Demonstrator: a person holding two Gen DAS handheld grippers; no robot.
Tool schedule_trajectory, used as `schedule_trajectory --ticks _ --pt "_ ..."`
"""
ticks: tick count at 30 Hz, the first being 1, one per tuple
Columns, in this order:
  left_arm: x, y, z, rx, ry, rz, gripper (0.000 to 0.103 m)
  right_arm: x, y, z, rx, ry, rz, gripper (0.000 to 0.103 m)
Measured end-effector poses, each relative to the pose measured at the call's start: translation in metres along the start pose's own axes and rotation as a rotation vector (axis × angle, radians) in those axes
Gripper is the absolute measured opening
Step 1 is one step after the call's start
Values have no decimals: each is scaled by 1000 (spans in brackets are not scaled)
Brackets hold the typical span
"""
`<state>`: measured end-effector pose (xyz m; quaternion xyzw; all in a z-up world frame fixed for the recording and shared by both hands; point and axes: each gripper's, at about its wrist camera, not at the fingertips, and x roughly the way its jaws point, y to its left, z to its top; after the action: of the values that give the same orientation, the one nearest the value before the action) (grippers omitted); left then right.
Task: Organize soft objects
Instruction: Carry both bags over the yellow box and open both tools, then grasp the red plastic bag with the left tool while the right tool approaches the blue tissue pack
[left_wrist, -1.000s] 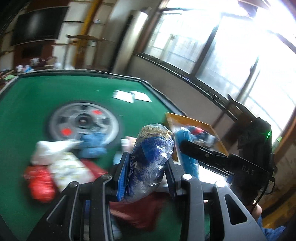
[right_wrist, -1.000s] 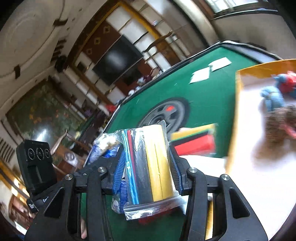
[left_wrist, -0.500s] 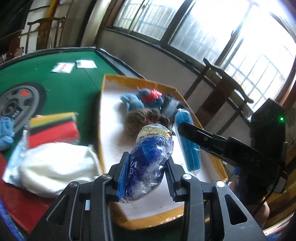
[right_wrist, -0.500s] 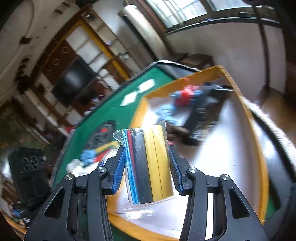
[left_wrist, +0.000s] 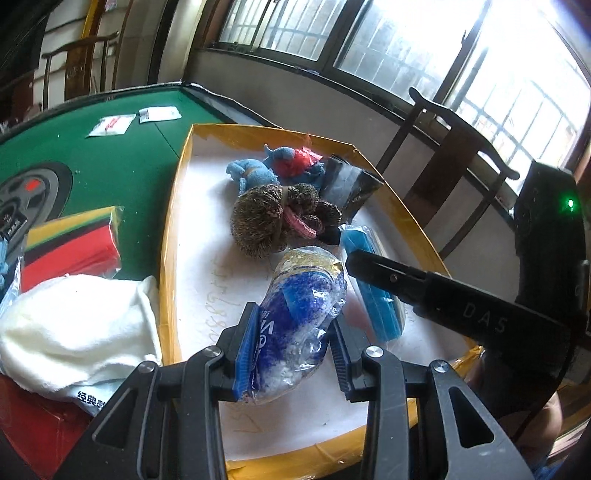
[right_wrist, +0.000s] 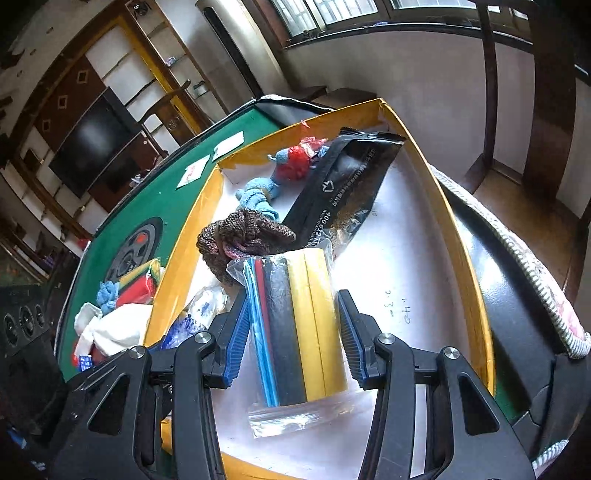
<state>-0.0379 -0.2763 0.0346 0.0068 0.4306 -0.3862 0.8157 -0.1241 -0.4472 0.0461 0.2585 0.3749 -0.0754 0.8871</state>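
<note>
Since earlier: both views swung from table (left_wrist: 74, 155) to over yellow tray (left_wrist: 173, 221).
Left hand-held gripper (left_wrist: 291, 347): clamps blue bagged bundle (left_wrist: 299, 314).
Right hand-held gripper (right_wrist: 291, 339): jaws just off the striped bagged cloths (right_wrist: 299, 325); lower both bags beside hedgehog toy (left_wrist: 266, 221).

Home living or games room, likely older house. Green felt mahjong-style table (left_wrist: 110, 147) with round centre panel (right_wrist: 133, 251). Dark carved wooden chairs (left_wrist: 454, 158) by wall. Large barred windows (left_wrist: 406, 40) along one side. Flat television (right_wrist: 92, 144) set in wooden wall unit with shelves (right_wrist: 147, 55). Tall standing air conditioner (right_wrist: 232, 48), as far as fisheye view allows.
</note>
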Motion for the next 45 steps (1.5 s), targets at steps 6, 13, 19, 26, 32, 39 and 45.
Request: schedule_trajectory --ticks 6,13,19,26,32,39,45 --pt "-1 -7 -3 24 -7 -30 55 6 4 3 -1 6 -17 48" --pt "-5 -7 -3 13 -3 -58 57 0 2 6 15 -27 -39 59" --pt "-24 -4 -1 8 -41 -73 57 -11 5 6 11 -61 -40 59" --pt "-61 20 4 -54 -111 -75 57 -38 24 6 -34 -190 29 59" --pt "-86 52 4 -113 -128 -58 57 -34 54 0 -86 -176 126 59" --pt "-137 106 -10 -190 -226 -1 57 -23 85 -8 -138 -127 167 59" --pt "-176 192 -40 -445 -276 234 57 -12 107 -17 -187 -91 179 59"
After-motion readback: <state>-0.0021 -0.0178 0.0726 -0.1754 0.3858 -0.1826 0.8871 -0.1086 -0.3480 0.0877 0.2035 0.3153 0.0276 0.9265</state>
